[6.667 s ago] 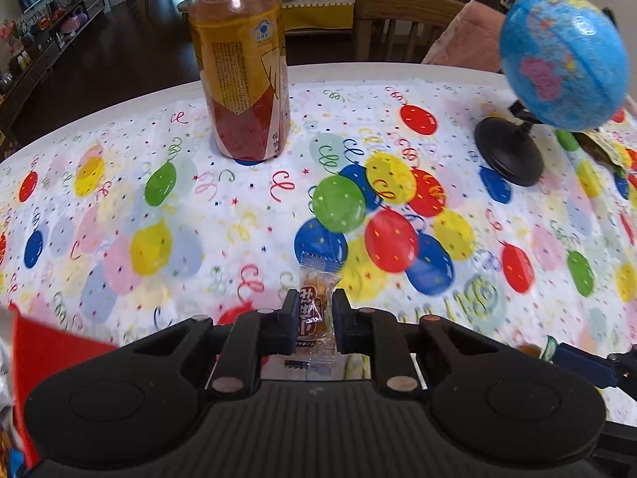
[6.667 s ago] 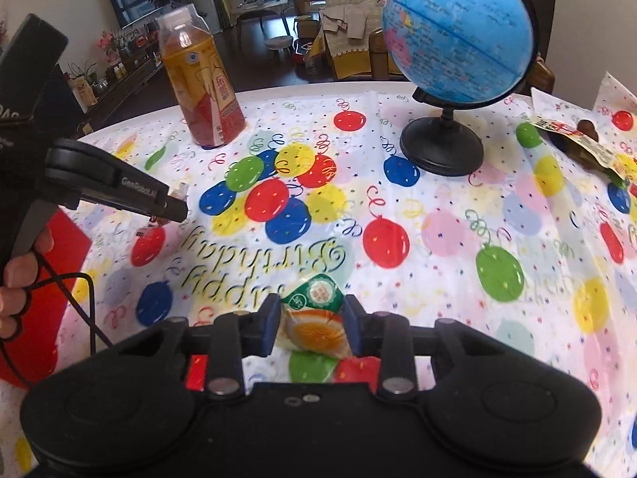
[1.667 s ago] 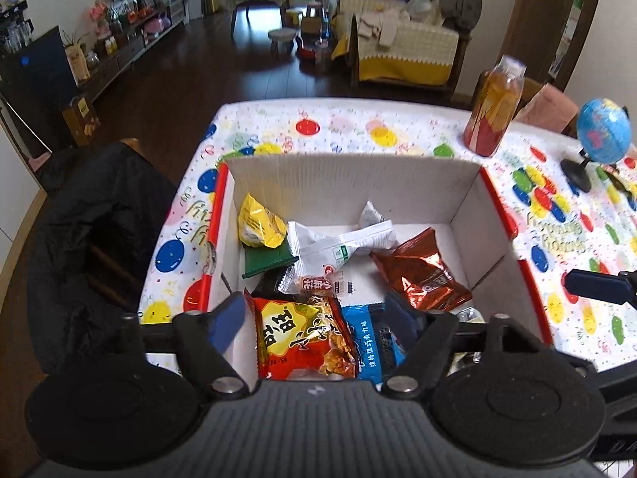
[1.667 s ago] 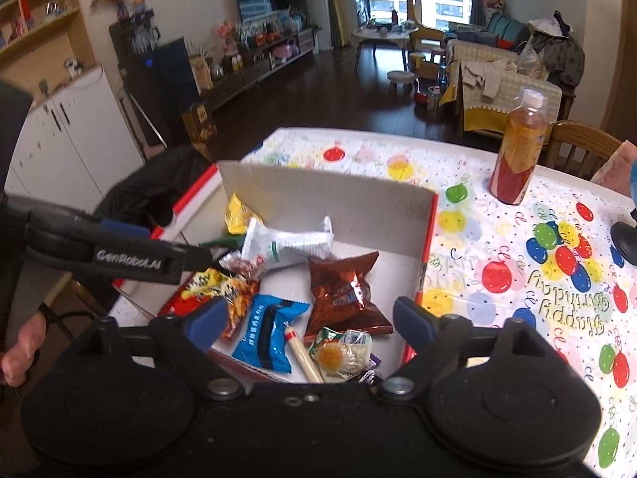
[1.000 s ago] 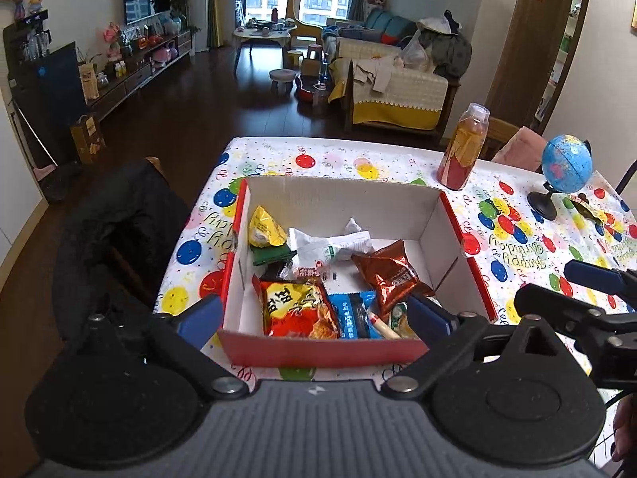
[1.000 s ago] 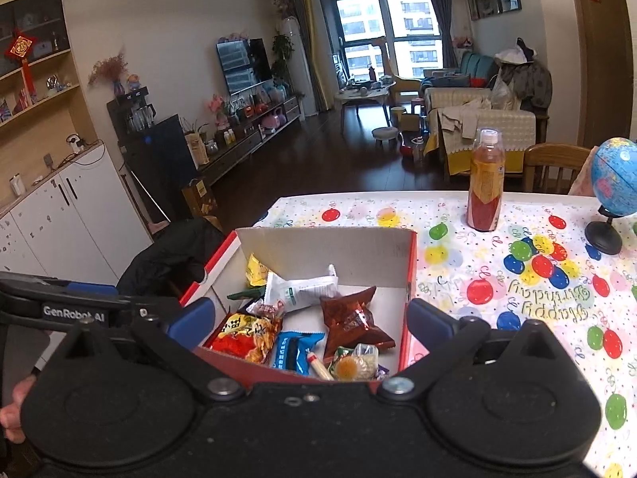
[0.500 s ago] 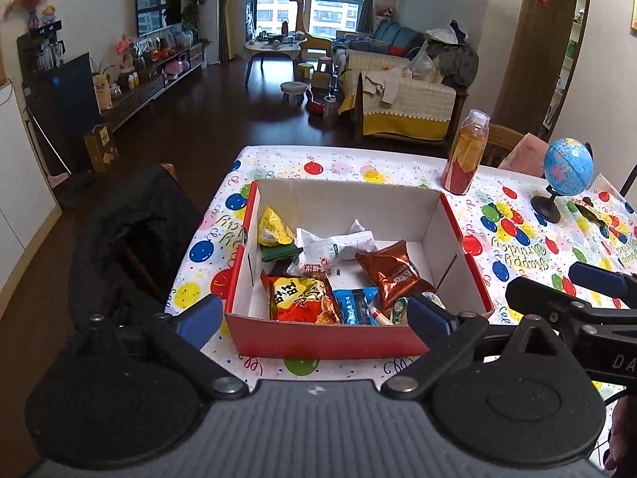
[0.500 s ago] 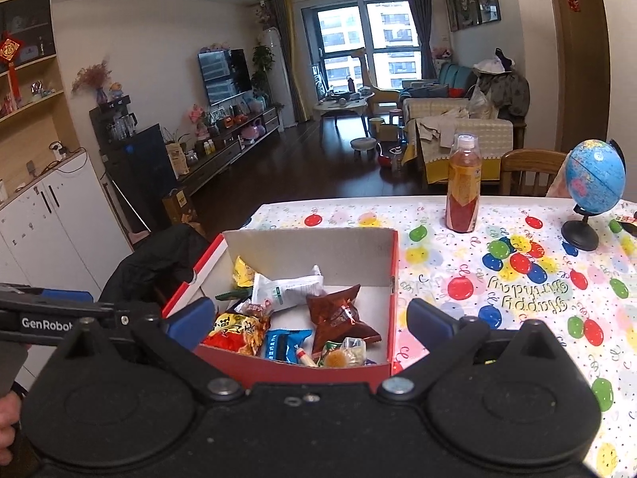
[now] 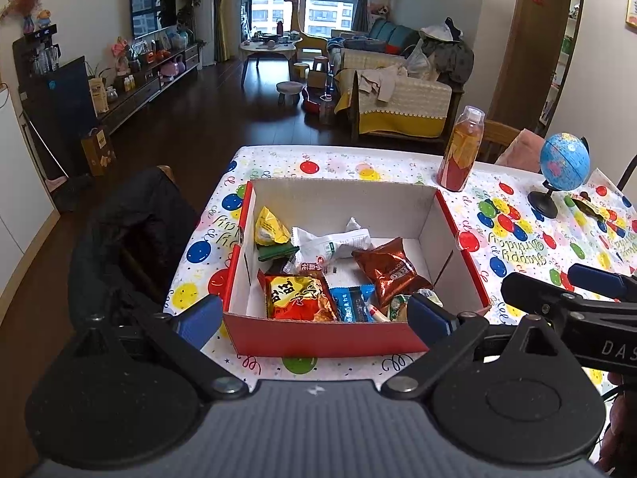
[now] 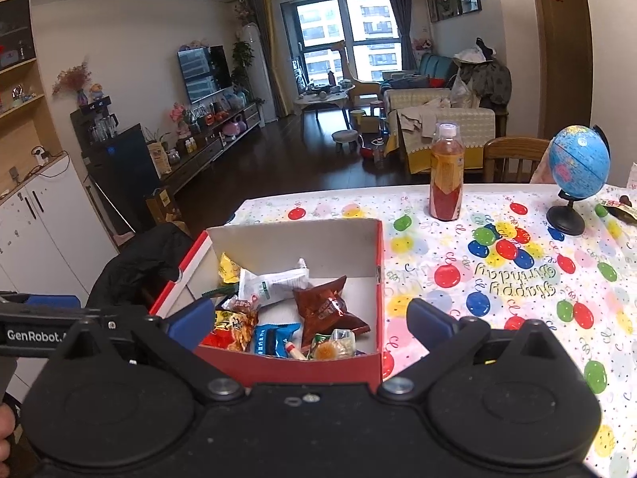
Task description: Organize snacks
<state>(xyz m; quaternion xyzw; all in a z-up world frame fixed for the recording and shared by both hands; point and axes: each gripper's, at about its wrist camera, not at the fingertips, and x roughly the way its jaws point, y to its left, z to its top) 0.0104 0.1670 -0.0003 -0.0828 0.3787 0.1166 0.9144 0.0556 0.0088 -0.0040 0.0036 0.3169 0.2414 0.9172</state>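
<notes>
A red cardboard box [image 9: 318, 340] [image 10: 302, 370] with a white inside sits at the table's near-left end. In it lie several snack packs: a yellow one [image 9: 270, 231], a white wrapper [image 9: 332, 243], a brown foil bag [image 9: 388, 271] [image 10: 327, 310], a red-and-yellow bag [image 9: 296, 296] and a blue pack [image 9: 350, 302] [image 10: 274, 338]. My left gripper [image 9: 314, 318] hangs open and empty, back from the box's front wall. My right gripper [image 10: 308, 320] is open and empty too, high and near the box's front.
A tea bottle [image 9: 462, 149] [image 10: 446, 173] and a small blue globe [image 9: 563, 169] [image 10: 577, 175] stand on the balloon-print tablecloth [image 10: 517, 279]. A dark wrapper [image 9: 585, 207] lies beyond the globe. A chair draped with a black coat [image 9: 127, 239] stands left of the table.
Both grippers have drawn back and up from the box, so it looks smaller. Earlier each was shut on a small snack; now both are open and those snacks lie in the box.
</notes>
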